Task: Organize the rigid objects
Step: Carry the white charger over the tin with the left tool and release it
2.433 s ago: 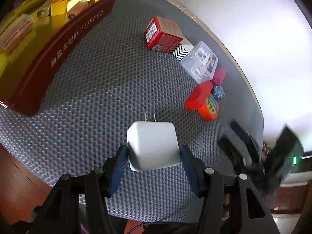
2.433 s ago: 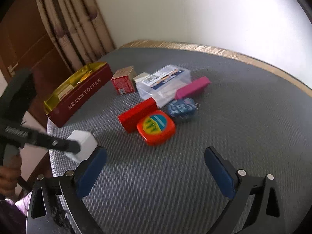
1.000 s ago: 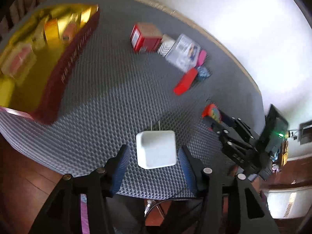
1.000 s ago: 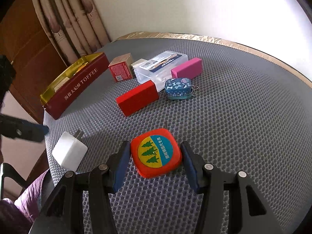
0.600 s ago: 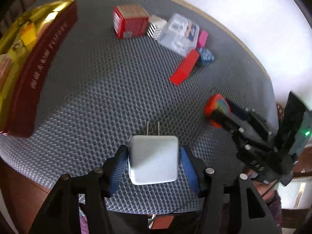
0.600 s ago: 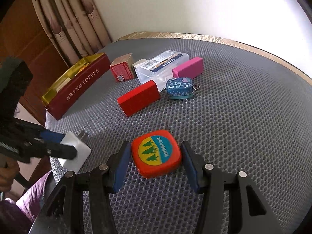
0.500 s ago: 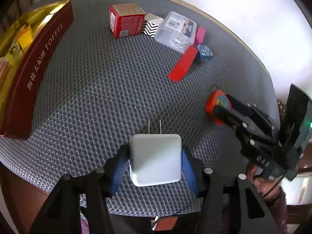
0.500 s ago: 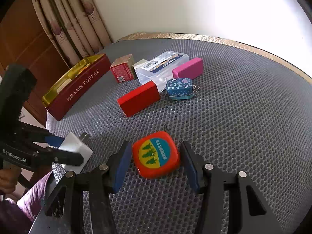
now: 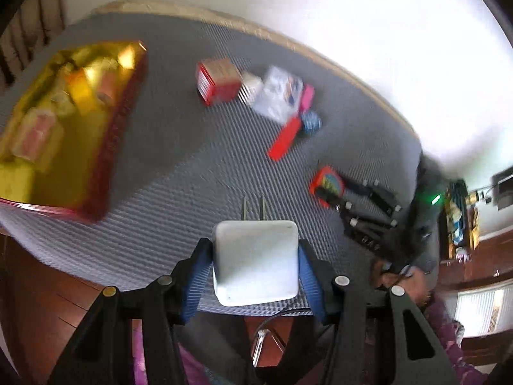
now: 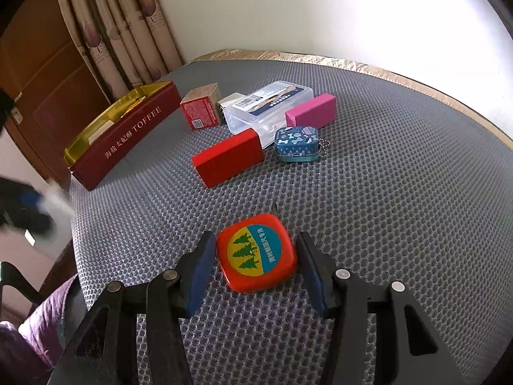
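Note:
My left gripper (image 9: 255,247) is shut on a white plug charger (image 9: 256,263), prongs pointing forward, held above the grey mat near its front edge. The picture there is motion-blurred. In the right wrist view that gripper and charger are a blur at the far left (image 10: 48,208). My right gripper (image 10: 255,239) is shut on an orange square tape measure (image 10: 256,253) with a tree label, blue pads against its two sides, low over the mat. The left wrist view also shows the tape measure (image 9: 327,184). The open red-and-gold toffee tin (image 10: 128,134) stands at the left, with several items inside.
Behind the tape measure lie a red flat block (image 10: 229,157), a blue patterned tin (image 10: 296,144), a pink block (image 10: 311,110), a clear plastic case (image 10: 269,102), a small striped box (image 10: 229,101) and a red carton (image 10: 200,112). The round table's gold rim (image 10: 400,73) curves behind; curtains and a door stand at the left.
The left gripper has risen with the charger, and its view has swung and blurred. The tape measure has turned slightly between the right pads. The right gripper has stayed in place.

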Action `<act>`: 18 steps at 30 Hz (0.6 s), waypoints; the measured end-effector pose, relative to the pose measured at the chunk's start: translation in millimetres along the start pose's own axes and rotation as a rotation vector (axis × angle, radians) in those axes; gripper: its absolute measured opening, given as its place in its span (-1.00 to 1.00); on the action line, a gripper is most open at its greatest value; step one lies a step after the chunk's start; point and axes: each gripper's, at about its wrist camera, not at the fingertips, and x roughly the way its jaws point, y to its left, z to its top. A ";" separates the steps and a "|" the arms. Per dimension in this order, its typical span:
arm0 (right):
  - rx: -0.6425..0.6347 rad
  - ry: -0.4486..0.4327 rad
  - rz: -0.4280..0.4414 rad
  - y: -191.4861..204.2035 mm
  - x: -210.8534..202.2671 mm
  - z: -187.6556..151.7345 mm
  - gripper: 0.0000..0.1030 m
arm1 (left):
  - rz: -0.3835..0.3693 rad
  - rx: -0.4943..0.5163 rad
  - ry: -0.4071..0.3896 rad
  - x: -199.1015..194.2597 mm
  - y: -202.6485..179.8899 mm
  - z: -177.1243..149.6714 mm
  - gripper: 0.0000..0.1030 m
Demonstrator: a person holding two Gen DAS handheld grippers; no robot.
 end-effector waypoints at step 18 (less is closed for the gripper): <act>-0.045 0.004 -0.039 6.8 3.5 2.7 -0.06 | 0.311 -0.165 -0.092 -25.7 141.2 84.6 0.06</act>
